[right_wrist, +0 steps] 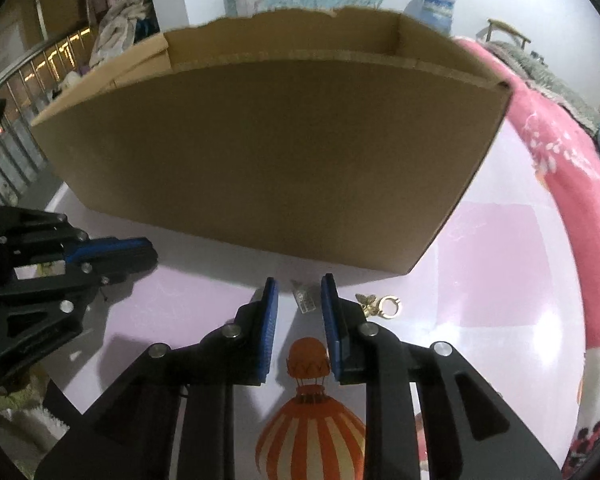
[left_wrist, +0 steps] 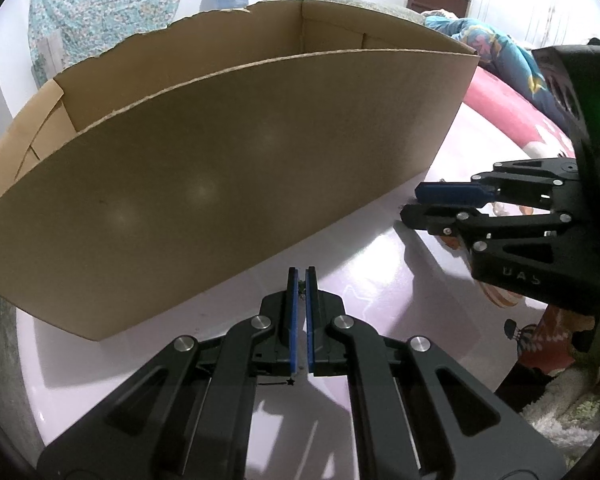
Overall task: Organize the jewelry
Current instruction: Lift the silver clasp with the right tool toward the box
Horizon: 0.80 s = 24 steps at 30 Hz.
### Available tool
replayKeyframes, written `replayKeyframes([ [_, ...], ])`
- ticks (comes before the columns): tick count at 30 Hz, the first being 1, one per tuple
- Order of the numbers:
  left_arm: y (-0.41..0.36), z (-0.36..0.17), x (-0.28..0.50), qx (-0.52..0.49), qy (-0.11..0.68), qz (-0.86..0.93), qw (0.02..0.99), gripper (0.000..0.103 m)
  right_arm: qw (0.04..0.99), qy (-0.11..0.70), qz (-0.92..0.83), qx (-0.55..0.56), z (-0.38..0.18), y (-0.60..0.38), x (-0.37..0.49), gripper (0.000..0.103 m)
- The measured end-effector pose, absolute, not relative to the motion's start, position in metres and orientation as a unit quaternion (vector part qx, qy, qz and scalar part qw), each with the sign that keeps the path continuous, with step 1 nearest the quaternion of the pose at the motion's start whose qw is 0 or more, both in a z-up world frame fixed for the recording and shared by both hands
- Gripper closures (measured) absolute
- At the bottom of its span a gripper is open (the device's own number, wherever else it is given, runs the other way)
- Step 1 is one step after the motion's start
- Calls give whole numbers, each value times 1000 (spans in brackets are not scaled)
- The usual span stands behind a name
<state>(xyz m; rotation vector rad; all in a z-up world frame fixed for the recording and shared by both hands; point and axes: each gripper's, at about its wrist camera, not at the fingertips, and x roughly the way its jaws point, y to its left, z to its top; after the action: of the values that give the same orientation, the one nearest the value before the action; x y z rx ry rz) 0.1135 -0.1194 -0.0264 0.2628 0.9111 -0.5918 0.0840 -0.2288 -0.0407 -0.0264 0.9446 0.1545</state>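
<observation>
My left gripper [left_wrist: 301, 276] is shut on a small dark jewelry piece [left_wrist: 301, 293] pinched between its blue pads, just in front of the cardboard box [left_wrist: 220, 160]. A tiny black star on a thin strand [left_wrist: 290, 381] shows near the base of the pads. My right gripper [right_wrist: 299, 280] stands open over the lilac table. A small silver piece [right_wrist: 305, 301] lies flat between its fingers, untouched. A gold butterfly charm with a ring [right_wrist: 380, 305] lies just right of the right finger. Each gripper appears in the other's view: the right gripper [left_wrist: 411, 203] and the left gripper [right_wrist: 153, 255].
The open-topped cardboard box [right_wrist: 260, 152] fills the back of the table, its near wall close to both grippers. An orange hot-air-balloon print [right_wrist: 308, 412] marks the lilac tabletop. A pink blanket [right_wrist: 548, 128] borders the right side.
</observation>
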Motion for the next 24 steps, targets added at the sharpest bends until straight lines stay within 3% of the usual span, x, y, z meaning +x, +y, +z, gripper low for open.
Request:
replayKeyframes([
  [4,-119,-26,114,125,433,-281,847,100,878,469,95,-6,-40,-229,91,97],
  [16,-115,-27,114,122,431,-277,850,100,876,469,112,7,-39,-235,92,98],
  [24,-105,-9,100,107,415,-288,857,100,893,435,120,12,-3,-240,66,98],
])
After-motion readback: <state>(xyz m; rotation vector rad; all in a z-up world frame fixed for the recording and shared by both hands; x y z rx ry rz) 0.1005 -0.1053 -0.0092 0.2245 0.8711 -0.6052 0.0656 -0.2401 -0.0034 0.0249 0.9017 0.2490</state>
